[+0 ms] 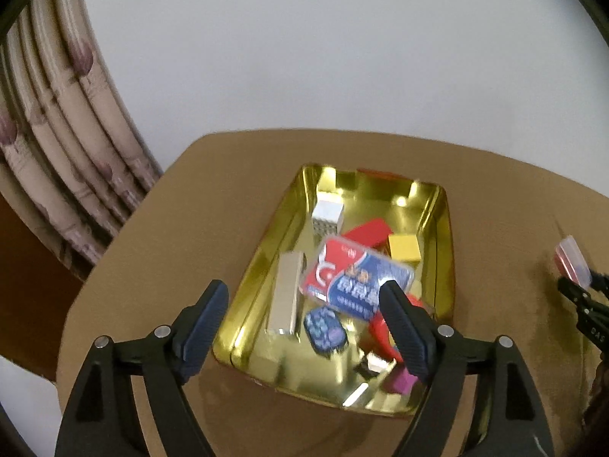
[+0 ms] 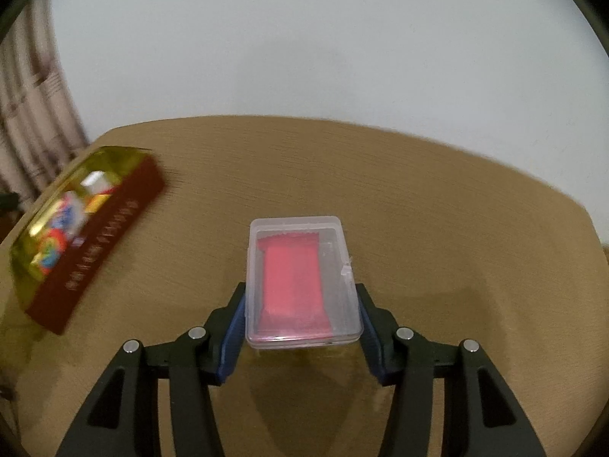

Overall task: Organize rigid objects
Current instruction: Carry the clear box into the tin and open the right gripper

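Observation:
A gold-lined tin (image 1: 445, 236) with dark red outer walls lies on the brown table and holds several items: a red-and-blue card case (image 1: 354, 278), a red box (image 1: 367, 230), a yellow cube (image 1: 403, 246), a silver block (image 1: 285, 293), a white block (image 1: 327, 211). Above the tin's near end my left gripper (image 1: 304, 297) stands open with nothing between its fingers. My right gripper (image 2: 302, 301) is shut on a clear plastic case with a pink insert (image 2: 300, 278), lifted off the table. That case (image 1: 571, 255) also shows at the right edge of the left wrist view. The tin (image 2: 110, 224) lies left in the right wrist view.
The table (image 2: 437, 198) has a rounded far edge with a pale wall behind it. A patterned curtain (image 1: 57, 122) hangs at the left. Bare tabletop lies between the tin and the held case.

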`<act>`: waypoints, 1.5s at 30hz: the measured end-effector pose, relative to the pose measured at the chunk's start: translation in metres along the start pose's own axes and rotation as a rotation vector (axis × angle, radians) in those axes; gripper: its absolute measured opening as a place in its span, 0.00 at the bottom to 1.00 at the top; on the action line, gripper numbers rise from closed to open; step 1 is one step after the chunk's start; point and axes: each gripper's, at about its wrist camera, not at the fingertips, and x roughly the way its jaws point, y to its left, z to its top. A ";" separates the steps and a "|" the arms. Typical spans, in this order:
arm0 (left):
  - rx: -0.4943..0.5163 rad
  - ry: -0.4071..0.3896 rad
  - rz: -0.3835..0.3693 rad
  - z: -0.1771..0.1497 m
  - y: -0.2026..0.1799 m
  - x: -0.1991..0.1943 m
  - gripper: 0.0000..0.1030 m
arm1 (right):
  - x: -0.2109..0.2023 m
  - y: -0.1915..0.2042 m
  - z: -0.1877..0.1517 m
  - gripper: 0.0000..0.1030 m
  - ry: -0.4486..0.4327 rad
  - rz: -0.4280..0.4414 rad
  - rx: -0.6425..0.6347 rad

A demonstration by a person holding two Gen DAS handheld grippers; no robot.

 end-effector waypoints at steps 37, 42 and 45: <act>-0.036 -0.024 0.009 -0.019 0.031 -0.006 0.85 | 0.068 0.187 0.092 0.52 0.058 0.064 -0.194; -0.037 -0.024 0.011 -0.018 0.032 -0.005 0.85 | 0.077 0.198 0.094 0.52 0.074 0.061 -0.242; -0.034 -0.026 0.014 -0.018 0.032 -0.005 0.86 | 0.082 0.198 0.095 0.52 0.091 0.070 -0.237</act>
